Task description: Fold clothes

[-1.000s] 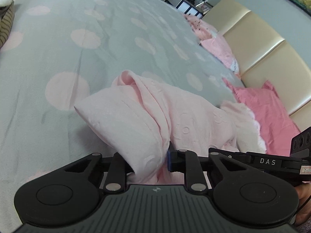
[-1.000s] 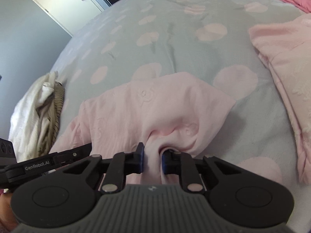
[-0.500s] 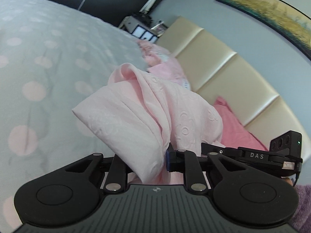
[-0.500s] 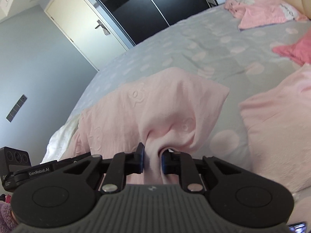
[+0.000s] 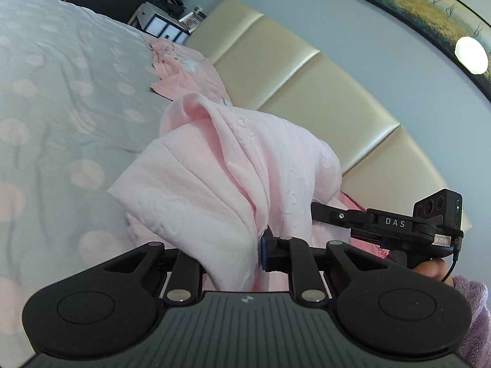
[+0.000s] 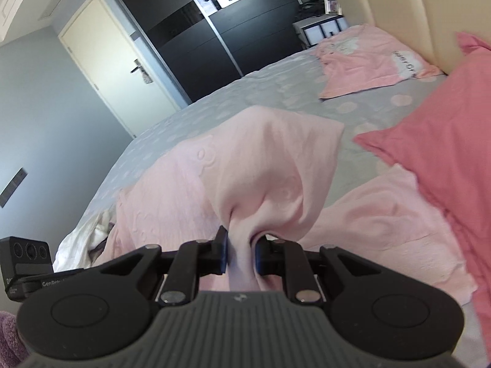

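Pinching pale pink garment [image 5: 233, 184], left gripper [image 5: 236, 254], right gripper [image 6: 241, 250], dotted bedspread [image 5: 61, 107]

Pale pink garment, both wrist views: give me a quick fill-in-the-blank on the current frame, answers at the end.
1. The left gripper and the right gripper are both shut on the pale pink ____.
2. The bedspread is grey with pink ____.
3. The cream door beside the dark wardrobe is ____.
4. The pillow by the headboard is ____.

Answers: garment; dots; closed; pink

Pale pink garment [image 5: 233, 165], grey bedspread [image 5: 61, 98] w/ pink dots, black tools.
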`<state>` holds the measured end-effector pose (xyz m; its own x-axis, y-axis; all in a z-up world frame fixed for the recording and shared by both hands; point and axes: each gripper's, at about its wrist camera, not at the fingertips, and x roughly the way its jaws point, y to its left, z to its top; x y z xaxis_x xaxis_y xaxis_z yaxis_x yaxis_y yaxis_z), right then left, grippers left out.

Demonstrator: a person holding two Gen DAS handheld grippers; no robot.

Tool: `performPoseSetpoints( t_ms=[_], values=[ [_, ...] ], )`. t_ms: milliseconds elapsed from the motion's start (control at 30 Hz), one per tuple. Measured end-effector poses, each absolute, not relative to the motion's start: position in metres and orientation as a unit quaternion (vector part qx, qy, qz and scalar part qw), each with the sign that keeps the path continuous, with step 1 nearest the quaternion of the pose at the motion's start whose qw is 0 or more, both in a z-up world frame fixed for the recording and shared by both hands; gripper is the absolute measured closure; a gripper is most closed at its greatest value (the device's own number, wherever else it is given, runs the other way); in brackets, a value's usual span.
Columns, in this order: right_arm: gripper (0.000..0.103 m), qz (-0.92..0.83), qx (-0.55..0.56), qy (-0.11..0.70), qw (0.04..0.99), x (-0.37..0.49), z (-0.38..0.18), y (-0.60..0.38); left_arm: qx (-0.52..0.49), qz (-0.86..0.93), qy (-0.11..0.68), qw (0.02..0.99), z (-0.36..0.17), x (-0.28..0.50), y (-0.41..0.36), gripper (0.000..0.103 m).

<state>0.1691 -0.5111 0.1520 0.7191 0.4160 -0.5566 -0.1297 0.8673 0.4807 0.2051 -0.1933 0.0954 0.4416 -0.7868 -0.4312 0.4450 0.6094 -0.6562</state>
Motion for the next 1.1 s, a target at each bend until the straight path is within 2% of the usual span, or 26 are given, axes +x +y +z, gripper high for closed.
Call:
performPoseSetpoints(
  t_ms=[167, 367, 600, 700, 767, 800, 933, 1000, 1100],
  values=[
    [0.085, 0.138, 0.221, 0.355, 0.898, 0.194, 0.129, -0.551, -0.214, -0.376, 0.401, 0.808, 0.074, 0.234, -0.234, 0.088],
    [0.085, 0.116, 0.245, 0.385, 0.882, 0.230, 0.077, -0.587, -0.195, -0.366, 0.443, 0.795, 0.030, 0.268, -0.269, 0.088],
    [0.084, 0.102, 0.257, 0.402, 0.873, 0.258, 0.019, -0.608, -0.203, -0.346, 0.471, 0.785, -0.018, 0.300, -0.276, 0.088],
    [0.076, 0.093, 0.259, 0.396, 0.876, 0.265, 0.003, -0.613, -0.209, -0.340, 0.475, 0.784, -0.030, 0.307, -0.274, 0.087],
    [0.058, 0.069, 0.269, 0.393, 0.877, 0.265, -0.003, -0.619, -0.212, -0.331, 0.477, 0.786, -0.035, 0.309, -0.271, 0.081],
    [0.055, 0.052, 0.278, 0.391, 0.876, 0.264, -0.006, -0.623, -0.213, -0.328, 0.476, 0.788, -0.037, 0.309, -0.268, 0.077],
    [0.056, -0.028, 0.291, 0.362, 0.885, 0.251, 0.000, -0.649, -0.214, -0.313, 0.464, 0.801, -0.029, 0.305, -0.250, 0.058],
    [0.056, -0.050, 0.301, 0.343, 0.888, 0.242, 0.006, -0.659, -0.205, -0.302, 0.449, 0.816, -0.019, 0.301, -0.239, 0.055],
    [0.068, -0.063, 0.287, 0.321, 0.900, 0.232, 0.019, -0.658, -0.184, -0.278, 0.415, 0.846, 0.004, 0.292, -0.227, 0.052]
  ],
)
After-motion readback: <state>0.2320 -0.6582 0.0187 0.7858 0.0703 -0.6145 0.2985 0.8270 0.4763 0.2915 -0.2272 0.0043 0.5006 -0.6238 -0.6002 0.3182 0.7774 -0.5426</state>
